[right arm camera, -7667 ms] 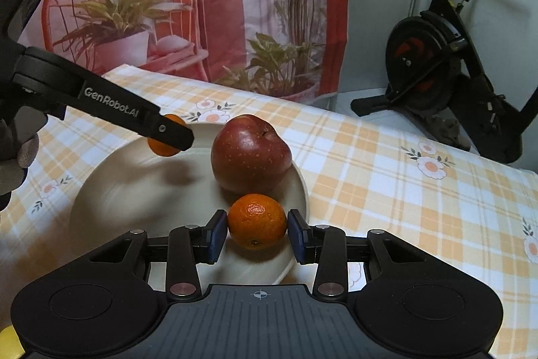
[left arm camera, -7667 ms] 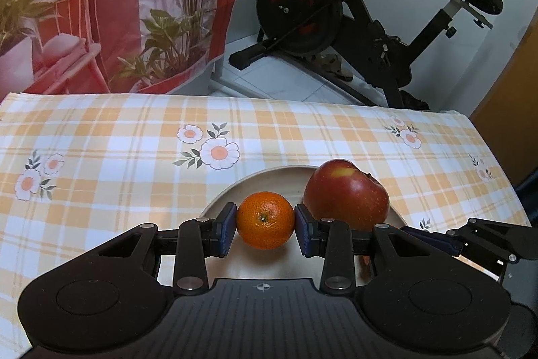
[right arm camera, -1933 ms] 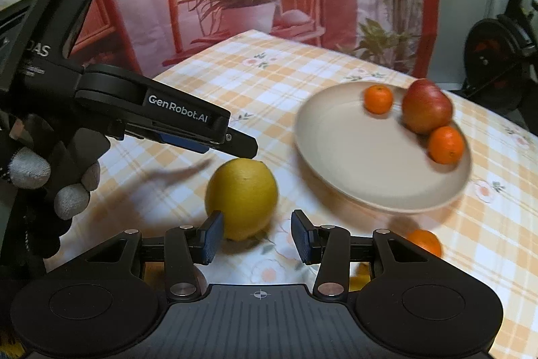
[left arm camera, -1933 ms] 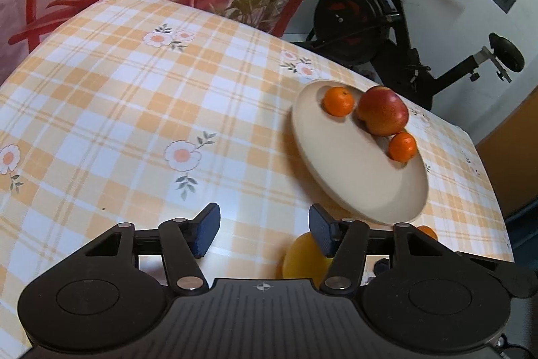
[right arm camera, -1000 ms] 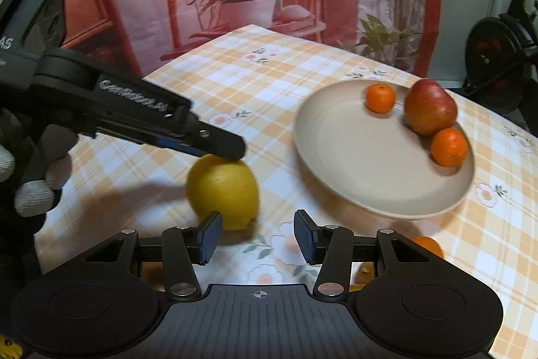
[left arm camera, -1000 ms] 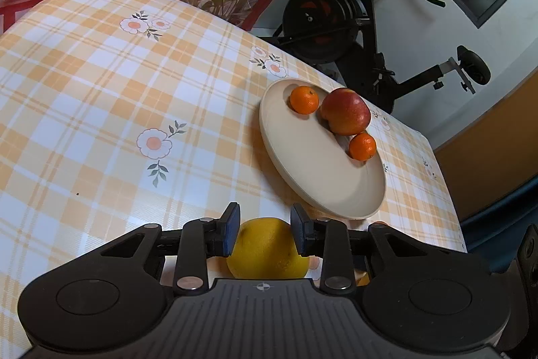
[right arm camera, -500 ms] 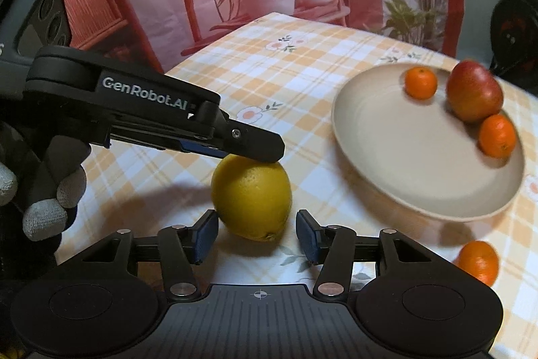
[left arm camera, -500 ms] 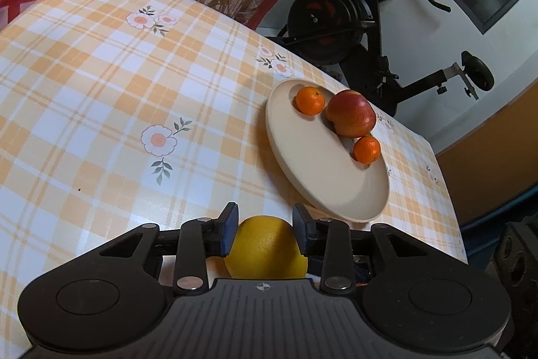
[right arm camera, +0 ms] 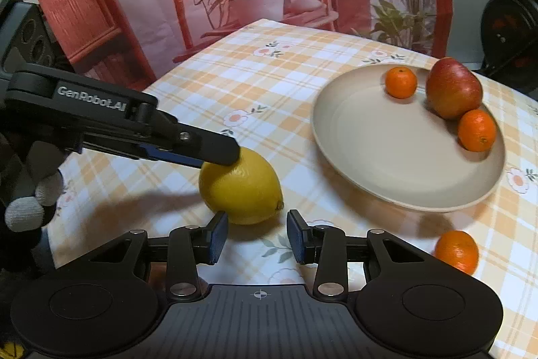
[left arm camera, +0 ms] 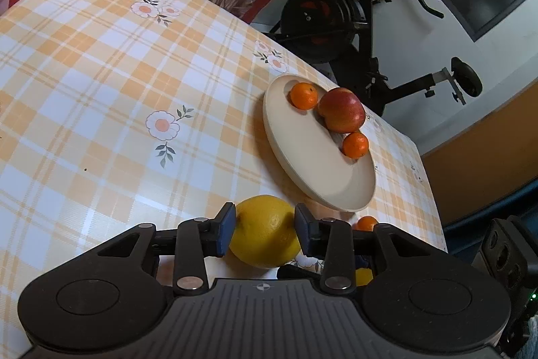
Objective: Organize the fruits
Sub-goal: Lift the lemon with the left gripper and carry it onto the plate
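lemon in the left gripper, three fruits already on the plate

left wrist view: the left gripper [left arm camera: 264,229] has its pads against both sides of the lemon [left arm camera: 265,231], near the table's [left arm camera: 101,83] near edge; its jaws have just been easing slightly wider with the lemon between them. the plate [left arm camera: 302,164], towards the far right corner, holds two tangerines [left arm camera: 303,95] and an apple [left arm camera: 342,110].

right wrist view: the right gripper [right arm camera: 257,239] stands narrow and empty, its jaws just closing, the lemon just ahead of them. another tangerine [right arm camera: 456,251] lies on the cloth beside the plate. by my reckoning the lemon and that tangerine are left.
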`<control>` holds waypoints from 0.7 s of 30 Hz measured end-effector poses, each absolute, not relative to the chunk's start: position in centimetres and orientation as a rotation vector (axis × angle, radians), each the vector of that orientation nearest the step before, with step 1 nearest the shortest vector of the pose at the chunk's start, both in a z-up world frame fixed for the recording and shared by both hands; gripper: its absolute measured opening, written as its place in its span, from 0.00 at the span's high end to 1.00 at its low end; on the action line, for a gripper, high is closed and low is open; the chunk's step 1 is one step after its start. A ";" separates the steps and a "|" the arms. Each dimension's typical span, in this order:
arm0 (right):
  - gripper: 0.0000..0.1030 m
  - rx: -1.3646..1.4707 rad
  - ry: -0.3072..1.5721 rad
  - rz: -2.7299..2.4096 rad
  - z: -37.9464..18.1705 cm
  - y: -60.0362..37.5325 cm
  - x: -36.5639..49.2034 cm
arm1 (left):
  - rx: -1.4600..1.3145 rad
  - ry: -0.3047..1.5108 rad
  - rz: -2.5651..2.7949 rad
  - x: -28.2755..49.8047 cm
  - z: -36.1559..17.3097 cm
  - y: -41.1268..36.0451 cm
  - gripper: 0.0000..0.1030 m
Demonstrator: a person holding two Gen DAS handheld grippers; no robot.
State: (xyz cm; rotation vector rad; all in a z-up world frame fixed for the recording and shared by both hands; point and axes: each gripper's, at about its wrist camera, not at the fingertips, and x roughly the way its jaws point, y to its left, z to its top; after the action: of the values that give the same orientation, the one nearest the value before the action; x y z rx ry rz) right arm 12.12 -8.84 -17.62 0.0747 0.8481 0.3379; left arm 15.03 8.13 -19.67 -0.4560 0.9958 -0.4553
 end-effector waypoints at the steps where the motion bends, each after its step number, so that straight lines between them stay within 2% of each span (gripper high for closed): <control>1: 0.65 0.076 0.850 0.338 -17.7 -8.8 12.1 | -0.454 0.995 -0.459 15.0 -19.7 8.2 0.61; 12: 0.52 -0.009 0.843 0.360 -17.7 -7.3 13.2 | -0.447 0.982 -0.470 15.5 -19.9 8.2 0.60; 21: 0.57 -0.007 0.834 0.397 -18.2 -7.0 13.6 | -0.457 0.985 -0.475 15.8 -19.9 8.4 0.62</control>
State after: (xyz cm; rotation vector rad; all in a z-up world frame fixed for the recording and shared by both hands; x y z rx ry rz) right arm 13.57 -7.02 -18.20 -0.0071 0.8339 0.3971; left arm 15.77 8.38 -19.90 -0.4570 0.9846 -0.4745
